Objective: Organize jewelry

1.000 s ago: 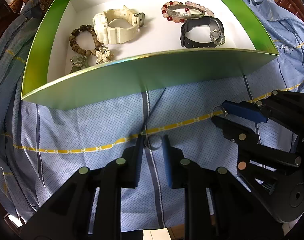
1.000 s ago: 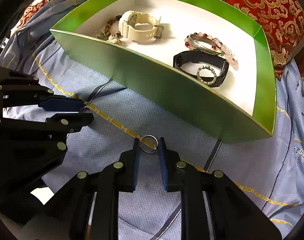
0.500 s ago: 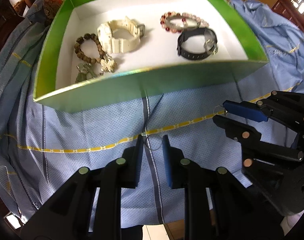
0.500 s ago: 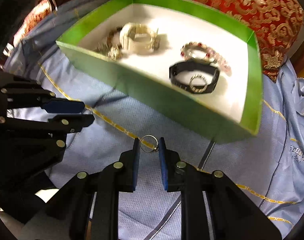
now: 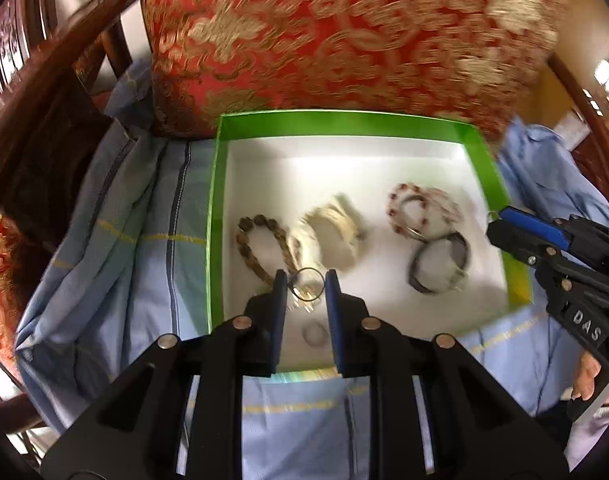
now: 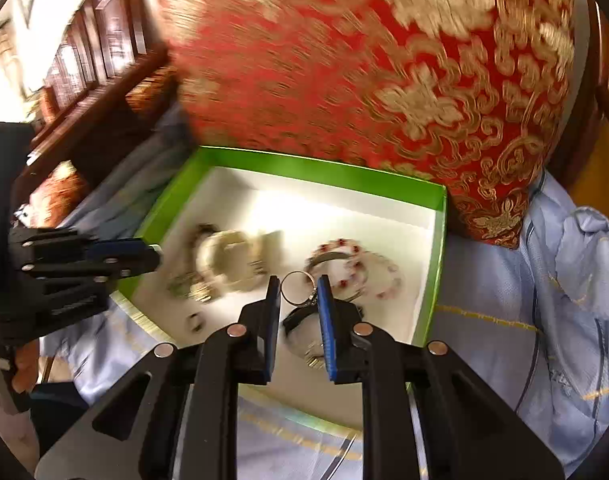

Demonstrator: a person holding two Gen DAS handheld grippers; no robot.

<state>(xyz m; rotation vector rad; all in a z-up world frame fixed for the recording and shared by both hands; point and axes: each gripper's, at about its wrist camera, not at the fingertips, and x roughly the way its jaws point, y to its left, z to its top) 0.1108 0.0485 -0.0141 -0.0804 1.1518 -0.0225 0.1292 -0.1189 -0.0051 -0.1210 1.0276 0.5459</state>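
My left gripper (image 5: 306, 282) is shut on a thin silver ring (image 5: 307, 288) and holds it above the near left part of the green box (image 5: 214, 216). My right gripper (image 6: 298, 290) is shut on a silver ring with a small stone (image 6: 298, 290), above the box's near right part. In the box lie a brown bead bracelet (image 5: 260, 246), a cream watch (image 5: 332, 236), a pink and red bead bracelet (image 5: 422, 208), a black watch (image 5: 438, 264) and a small ring (image 5: 314, 334). The right gripper also shows in the left wrist view (image 5: 494, 222), the left gripper in the right wrist view (image 6: 154, 254).
The box (image 6: 434, 280) stands on a light blue striped cloth (image 5: 144, 264). A red and gold cushion (image 5: 344, 40) rises right behind it. Dark wooden chair rails (image 5: 44, 92) stand at the left.
Both grippers have risen and moved forward with their rings, from over the cloth in front of the box to above the box's inside. The view is motion-blurred.
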